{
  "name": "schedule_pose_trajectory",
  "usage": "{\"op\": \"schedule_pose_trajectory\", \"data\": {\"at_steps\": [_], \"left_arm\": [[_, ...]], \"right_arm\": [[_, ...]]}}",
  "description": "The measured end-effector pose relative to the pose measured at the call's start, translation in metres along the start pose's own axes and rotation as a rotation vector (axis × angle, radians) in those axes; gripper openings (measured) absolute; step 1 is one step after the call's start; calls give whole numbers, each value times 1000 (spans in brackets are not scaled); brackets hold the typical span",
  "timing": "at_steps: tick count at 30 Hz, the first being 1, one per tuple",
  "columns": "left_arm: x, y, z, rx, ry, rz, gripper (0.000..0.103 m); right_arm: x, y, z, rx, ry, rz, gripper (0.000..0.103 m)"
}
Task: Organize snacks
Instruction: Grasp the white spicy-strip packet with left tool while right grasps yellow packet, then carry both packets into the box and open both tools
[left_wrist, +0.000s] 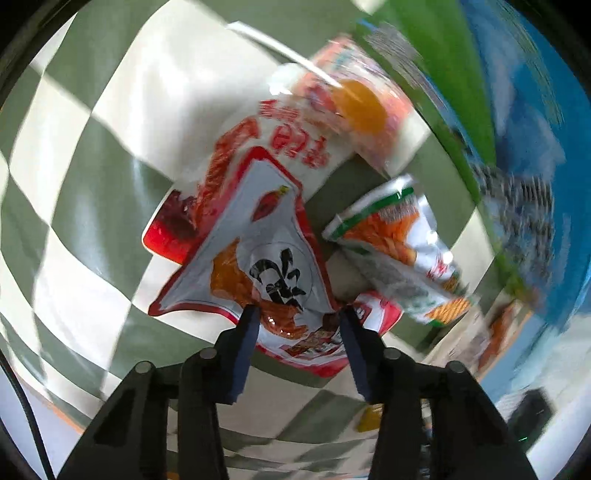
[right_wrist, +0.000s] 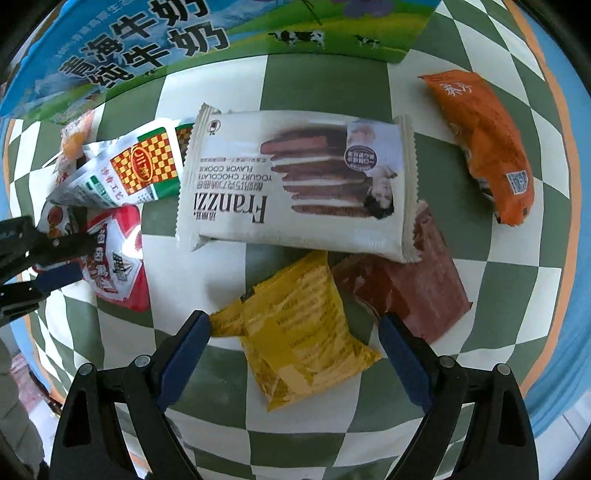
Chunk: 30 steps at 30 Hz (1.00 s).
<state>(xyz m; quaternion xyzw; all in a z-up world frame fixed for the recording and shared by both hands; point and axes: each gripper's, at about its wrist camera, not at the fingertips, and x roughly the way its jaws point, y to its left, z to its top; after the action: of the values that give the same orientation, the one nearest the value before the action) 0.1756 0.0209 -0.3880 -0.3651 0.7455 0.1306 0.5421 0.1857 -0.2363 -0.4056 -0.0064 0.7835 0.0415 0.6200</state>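
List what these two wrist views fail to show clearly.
- Left wrist view: the blue and green carton at the right is smeared by motion blur, so its print is unreadable.
- Left wrist view: whether the left hand-held gripper already presses the red and white snack bag; its lower edge sits between the pads.
- Right wrist view: the brown packet is partly under the Franzzi cookie pack, label hidden.
- Right wrist view: the carton is cut off by the top edge.

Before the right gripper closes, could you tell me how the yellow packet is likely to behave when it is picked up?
The yellow packet looks like soft, crinkled film, so it would probably sag outside the pinch. It looks thin and small, so likely light. It lies clear between the open right gripper, touching the brown packet at most at an edge, so lifting it should barely disturb that.
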Motion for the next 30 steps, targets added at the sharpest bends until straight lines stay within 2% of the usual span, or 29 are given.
{"op": "schedule_pose_trajectory", "data": {"at_steps": [2,6,9,11,12,14,15,17,21,25,26,27,28,30], "left_arm": [[1,13,5,-81,11,-78,59],[5,28,13,-226,14,-149,67],[9,20,19,-222,25,-83,67],[13,4,20,-195,22,-9,67],[14,-2,19,-175,16,28,64],[12,-14,13,-131,-12,93,43],[11,-17,8,-99,-28,100,42],[7,-21,2,-55,-42,87,32],[2,-28,-7,17,-55,98,30],[3,-37,-20,73,-75,137,28],[-3,-23,-23,88,-79,139,27],[-3,-26,-26,99,-85,141,26],[-7,-27,-39,116,-91,145,20],[-14,-30,-48,142,-98,141,16]], "right_arm": [[0,-3,2,12,3,2,93],[6,-6,8,42,7,14,93],[8,-5,8,47,8,22,92],[12,-1,8,42,9,17,90],[13,1,7,39,10,14,89],[17,6,7,33,20,-4,85],[19,10,8,29,25,-25,78],[20,14,7,16,25,-59,72],[26,20,5,15,13,-66,53],[22,18,-2,30,-18,-59,46],[21,18,-5,34,-23,-51,42],[18,13,-8,36,-26,-45,39],[16,12,-11,40,-32,-39,39],[10,8,-15,42,-41,-28,38]]}}
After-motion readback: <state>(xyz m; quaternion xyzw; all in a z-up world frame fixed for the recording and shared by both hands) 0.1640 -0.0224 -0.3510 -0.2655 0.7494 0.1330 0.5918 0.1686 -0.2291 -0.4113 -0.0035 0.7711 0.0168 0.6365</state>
